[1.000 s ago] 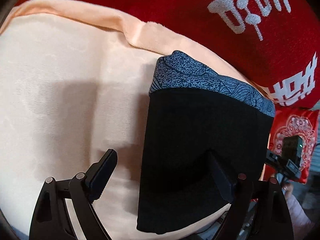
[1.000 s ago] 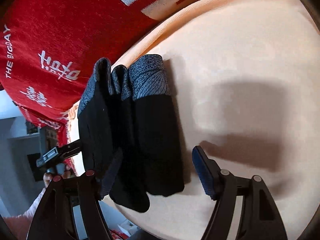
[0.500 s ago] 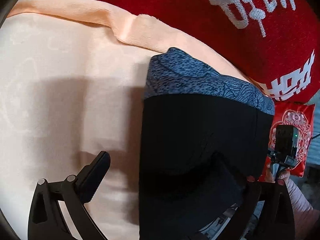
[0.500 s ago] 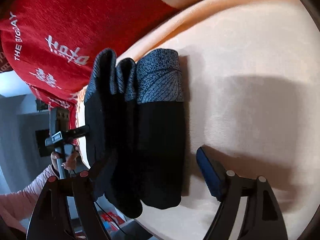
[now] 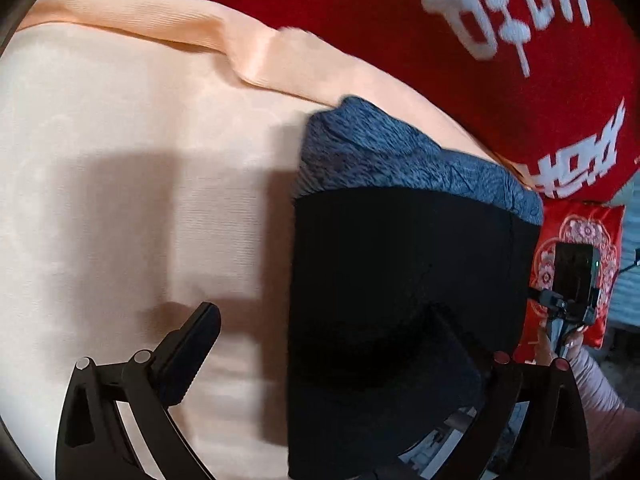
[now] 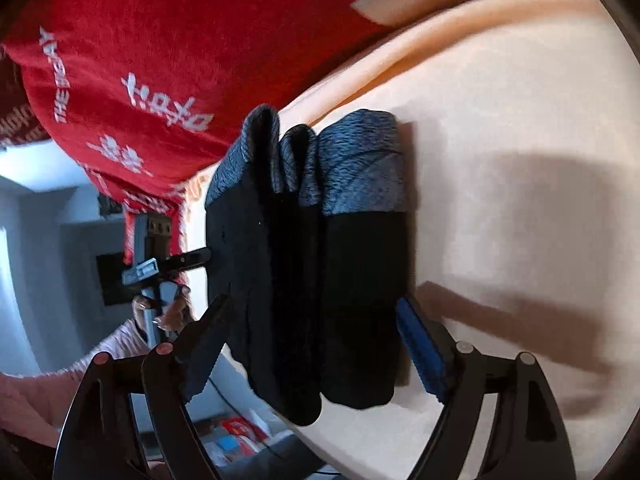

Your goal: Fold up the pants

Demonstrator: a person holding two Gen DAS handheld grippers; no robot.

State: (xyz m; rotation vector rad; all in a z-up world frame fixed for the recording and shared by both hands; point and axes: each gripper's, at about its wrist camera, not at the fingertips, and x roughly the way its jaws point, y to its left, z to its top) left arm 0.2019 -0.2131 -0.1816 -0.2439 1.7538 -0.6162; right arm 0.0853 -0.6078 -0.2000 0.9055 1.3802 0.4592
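The pants (image 5: 400, 264) are black with a grey-blue patterned band, folded into a compact stack on a peach sheet (image 5: 140, 200). In the right wrist view the pants (image 6: 320, 264) show several folded layers near the sheet's edge. My left gripper (image 5: 328, 344) is open, its jaws straddling the near end of the stack; the right finger lies over the black cloth. My right gripper (image 6: 316, 320) is open, its jaws on either side of the stack's near end. Neither holds the cloth.
A red blanket (image 5: 440, 40) with white lettering lies beyond the sheet. A red patterned cushion (image 5: 576, 240) sits at the right. The other hand-held gripper (image 6: 160, 268) and a hand show past the bed edge. Floor clutter (image 6: 240, 440) lies below.
Both grippers have moved closer to the folded pants, which now fill more of each view. The jaws stayed open and the stack has not moved.
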